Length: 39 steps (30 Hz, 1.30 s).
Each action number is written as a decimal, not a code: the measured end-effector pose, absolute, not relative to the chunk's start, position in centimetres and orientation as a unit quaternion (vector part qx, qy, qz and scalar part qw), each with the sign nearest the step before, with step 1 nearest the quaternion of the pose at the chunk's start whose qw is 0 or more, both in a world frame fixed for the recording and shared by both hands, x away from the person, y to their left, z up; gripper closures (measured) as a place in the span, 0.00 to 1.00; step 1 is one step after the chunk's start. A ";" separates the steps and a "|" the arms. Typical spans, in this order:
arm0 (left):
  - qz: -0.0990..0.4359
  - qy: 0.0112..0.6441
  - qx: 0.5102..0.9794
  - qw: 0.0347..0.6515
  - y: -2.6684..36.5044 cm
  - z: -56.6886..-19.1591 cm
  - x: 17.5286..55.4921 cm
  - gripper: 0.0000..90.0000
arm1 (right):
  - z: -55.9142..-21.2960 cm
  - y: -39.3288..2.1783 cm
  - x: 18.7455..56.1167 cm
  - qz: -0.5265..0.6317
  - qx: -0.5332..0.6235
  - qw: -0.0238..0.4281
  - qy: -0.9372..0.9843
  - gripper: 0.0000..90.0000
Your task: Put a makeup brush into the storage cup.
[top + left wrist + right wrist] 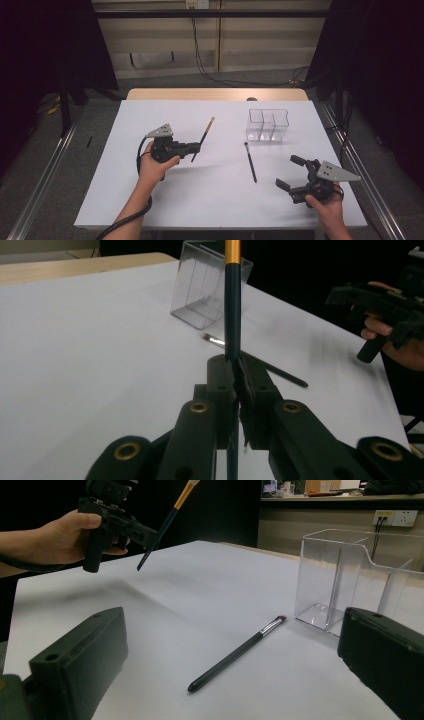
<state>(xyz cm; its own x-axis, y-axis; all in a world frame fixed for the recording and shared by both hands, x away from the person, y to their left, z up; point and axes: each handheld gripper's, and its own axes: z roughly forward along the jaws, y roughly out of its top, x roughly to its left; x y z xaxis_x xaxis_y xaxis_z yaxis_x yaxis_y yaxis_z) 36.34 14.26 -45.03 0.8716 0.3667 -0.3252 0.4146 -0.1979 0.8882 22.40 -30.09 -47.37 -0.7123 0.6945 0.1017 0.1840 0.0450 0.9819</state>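
- Now the left gripper (192, 147) is clamped on a brush (203, 137), lifted off the table; its long axis tilts up toward the organizer (267, 125), off to its right.
- Right gripper (292, 172) — jaws apart, empty; nearer the black brush (250, 161) lying flat beside it.

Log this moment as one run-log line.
left hand-held gripper: shut on gold-banded brush | right hand-held gripper: open | black brush: on table | clear organizer: empty

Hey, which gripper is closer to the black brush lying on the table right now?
Right. The right gripper, jaws open, sits just beside the black brush on the table. The left gripper is farther off on its other side, raised and shut on the gold-tipped brush.
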 end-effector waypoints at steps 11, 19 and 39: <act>-0.022 0.235 0.749 0.619 13.8 -44.9 35.3 0.94 | -47.4 -29.8 22.5 0.612 0.317 0.208 0.694 0.00; -0.028 0.228 0.742 0.630 13.3 -44.7 34.9 0.94 | -47.4 -29.4 22.6 0.612 0.316 0.204 0.696 0.00; -0.051 0.192 0.741 0.641 11.2 -44.8 33.9 0.94 | -47.1 -29.0 22.5 0.614 0.322 0.204 0.691 0.00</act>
<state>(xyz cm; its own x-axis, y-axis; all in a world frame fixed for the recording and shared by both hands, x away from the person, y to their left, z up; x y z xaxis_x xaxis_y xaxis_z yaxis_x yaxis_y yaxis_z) 33.89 11.16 -44.80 0.9210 0.2198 -0.3216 0.3500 -0.1042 0.9309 22.51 -29.01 -47.06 -0.7093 0.6959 0.1125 0.1944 0.0396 0.9801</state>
